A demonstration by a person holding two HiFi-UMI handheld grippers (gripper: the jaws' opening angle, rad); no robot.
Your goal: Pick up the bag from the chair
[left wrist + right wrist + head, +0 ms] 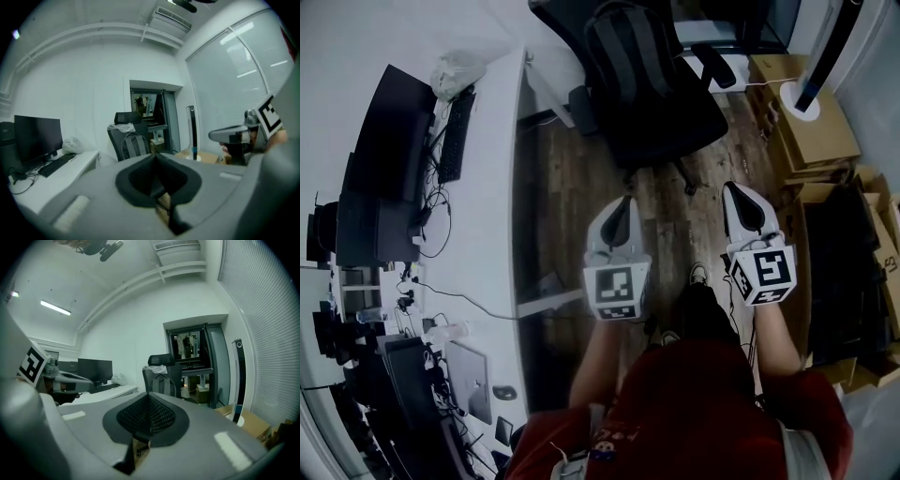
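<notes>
Bag: dark grey fabric backpack, upright on black wheeled office chair.
Grippers: left gripper, right gripper both closed, empty, well short.
Risk: a nudged chair may roll away.

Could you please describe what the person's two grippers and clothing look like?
Both the left gripper and right gripper are pale grey moulded shells with black pads lining the tongs. Each carries a white cube with black square markers. The person wears a red top.
</notes>
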